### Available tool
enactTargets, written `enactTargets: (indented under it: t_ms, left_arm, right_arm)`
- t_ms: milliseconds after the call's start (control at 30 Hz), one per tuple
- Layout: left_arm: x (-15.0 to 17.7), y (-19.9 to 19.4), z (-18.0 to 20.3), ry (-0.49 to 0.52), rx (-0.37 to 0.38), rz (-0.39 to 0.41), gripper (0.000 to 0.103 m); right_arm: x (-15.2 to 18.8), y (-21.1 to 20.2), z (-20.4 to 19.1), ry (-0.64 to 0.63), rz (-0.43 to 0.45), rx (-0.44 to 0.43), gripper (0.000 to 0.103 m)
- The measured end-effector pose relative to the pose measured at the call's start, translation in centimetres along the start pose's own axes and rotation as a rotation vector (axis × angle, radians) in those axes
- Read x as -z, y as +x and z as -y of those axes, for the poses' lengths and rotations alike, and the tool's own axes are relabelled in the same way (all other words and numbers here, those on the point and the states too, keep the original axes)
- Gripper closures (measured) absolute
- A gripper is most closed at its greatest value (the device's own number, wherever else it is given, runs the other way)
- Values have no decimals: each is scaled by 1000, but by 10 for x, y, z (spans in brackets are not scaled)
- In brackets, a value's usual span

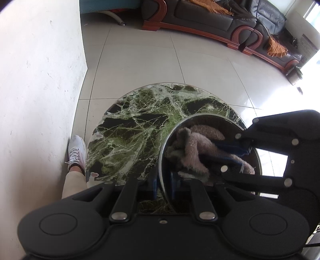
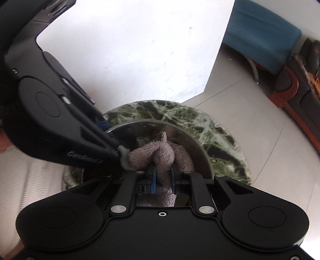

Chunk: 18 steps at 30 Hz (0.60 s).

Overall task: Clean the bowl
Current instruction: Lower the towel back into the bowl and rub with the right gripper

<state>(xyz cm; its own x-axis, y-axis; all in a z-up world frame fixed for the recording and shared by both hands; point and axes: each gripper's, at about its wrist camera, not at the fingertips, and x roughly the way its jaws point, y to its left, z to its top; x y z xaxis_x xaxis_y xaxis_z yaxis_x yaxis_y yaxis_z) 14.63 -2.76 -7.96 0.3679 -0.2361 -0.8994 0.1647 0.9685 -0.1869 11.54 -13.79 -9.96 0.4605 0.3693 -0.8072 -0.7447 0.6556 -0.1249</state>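
Pale floor tiles (image 1: 140, 66) and a white wall (image 1: 40, 80) surround the round green marble table (image 1: 130, 130) at which you work; a dark leather sofa (image 1: 210, 18) with red wooden trim lines the far side. Your steel bowl (image 1: 166, 144) stands on the table's right part, near its edge, mouth upward and tipped slightly towards the right gripper; being round, it has no long axis. Your left gripper (image 1: 163, 186) is clamped on the bowl's near rim, one blue pad outside the wall, one inside. Your right gripper (image 2: 163, 180) reaches into the bowl from the right, jaws pinched on a pinkish-grey terry cloth (image 2: 158, 154). That cloth is bunched in a roll whose long axis runs away from the right gripper's fingers towards the bowl's middle, its free end resting against the inner wall. Your white shoe (image 1: 77, 152) stands beside the wall, left of the table.
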Motion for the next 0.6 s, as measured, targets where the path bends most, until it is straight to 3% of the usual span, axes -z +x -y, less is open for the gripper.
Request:
enactTargets:
  t_ms: [133, 400, 600]
  left_arm:
    - [-1, 2, -1, -10, 1, 1, 91]
    - [-4, 7, 1, 1, -4, -1, 90]
    - [-3, 9, -1, 8, 0, -7, 90]
  right_arm:
    - [7, -3, 0, 1, -27, 23, 89]
    - [14, -9, -6, 56, -43, -97, 89]
    - [0, -11, -6, -45, 14, 12, 89]
